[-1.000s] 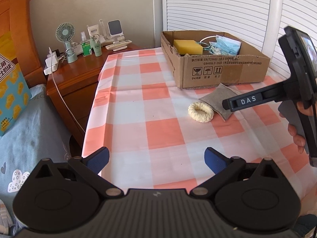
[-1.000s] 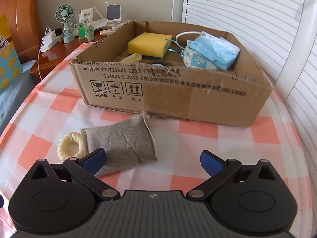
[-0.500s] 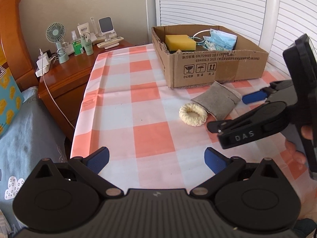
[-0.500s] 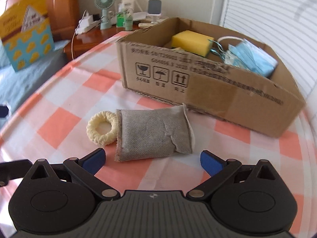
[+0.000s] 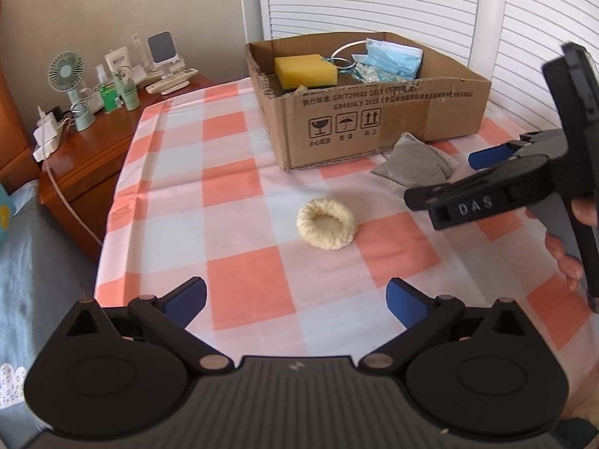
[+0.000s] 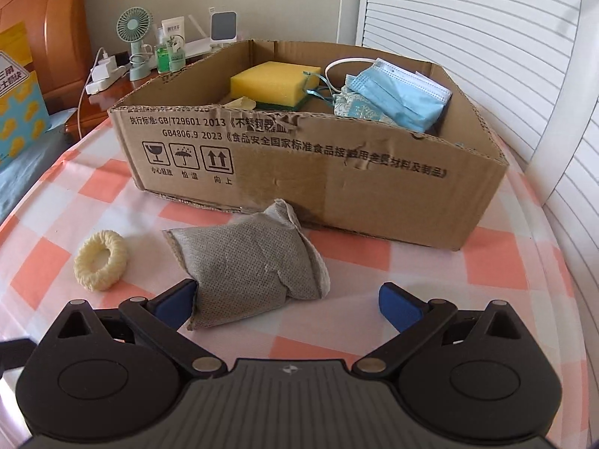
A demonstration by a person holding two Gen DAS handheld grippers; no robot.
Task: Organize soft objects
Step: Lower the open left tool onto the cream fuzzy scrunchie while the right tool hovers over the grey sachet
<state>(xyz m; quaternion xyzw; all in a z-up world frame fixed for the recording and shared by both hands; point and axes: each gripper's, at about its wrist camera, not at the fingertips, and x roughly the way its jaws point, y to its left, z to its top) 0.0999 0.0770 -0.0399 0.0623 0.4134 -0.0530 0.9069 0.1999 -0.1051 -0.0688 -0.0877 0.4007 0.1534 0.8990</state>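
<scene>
Compared with half a second earlier, the cream knitted ring [image 5: 327, 223] is seen apart from the grey pouch [image 6: 250, 266], where the two were touching; a strip of checked cloth now lies between them. The left gripper [image 5: 295, 298] is held above the near edge of the desk [image 5: 232, 202], its jaws wide open and empty, and the ring is framed ahead of it. The right gripper [image 6: 287, 301] has been brought closer to the pouch: its jaws are spread wide, and the left blue pad [image 6: 176, 301] is seen at the pouch's near corner, though contact cannot be confirmed. The pouch lies on the desk just in front of the cardboard box [image 6: 374, 194]. Inside the box a yellow sponge [image 6: 273, 84] and blue face masks [image 6: 400, 97] are visible; other contents are hidden behind its front wall. In the left wrist view part of the pouch is covered by the right gripper's arm, and only the fingertips [image 5: 569, 267] of the holding hand are shown.
</scene>
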